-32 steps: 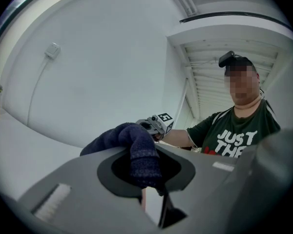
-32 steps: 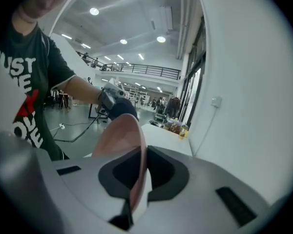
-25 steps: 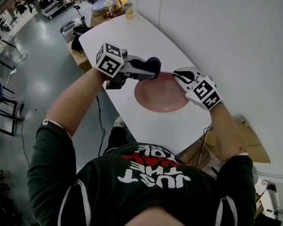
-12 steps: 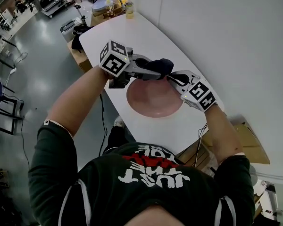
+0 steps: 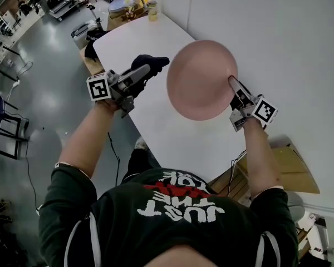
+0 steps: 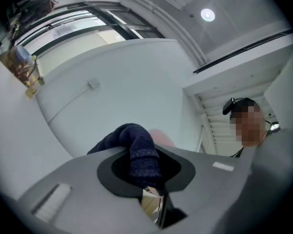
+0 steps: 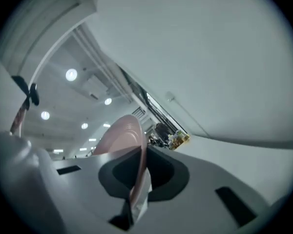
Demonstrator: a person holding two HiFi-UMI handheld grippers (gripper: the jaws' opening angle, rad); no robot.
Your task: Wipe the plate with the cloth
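— How far are we getting with the wiping?

— We are holding the plate (image 5: 200,79) by its rim in the right gripper (image 5: 232,85), jaws pinched nearly closed on it, tilted up off the table (image 5: 150,38). The left gripper (image 5: 147,70) is clamping the dark cloth (image 5: 153,61) near the plate, apparently not touching it.

— So all the wiping is waiting?

— We are judging so. Nothing is standing between them. A jar (image 5: 152,11) is sitting well beyond the left gripper's tips.

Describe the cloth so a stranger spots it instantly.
Start at the long white table. Over its left edge, the left gripper pinches a dark navy knitted cloth. It is soft and dark, unlike the round pink plate tilted up beside it.
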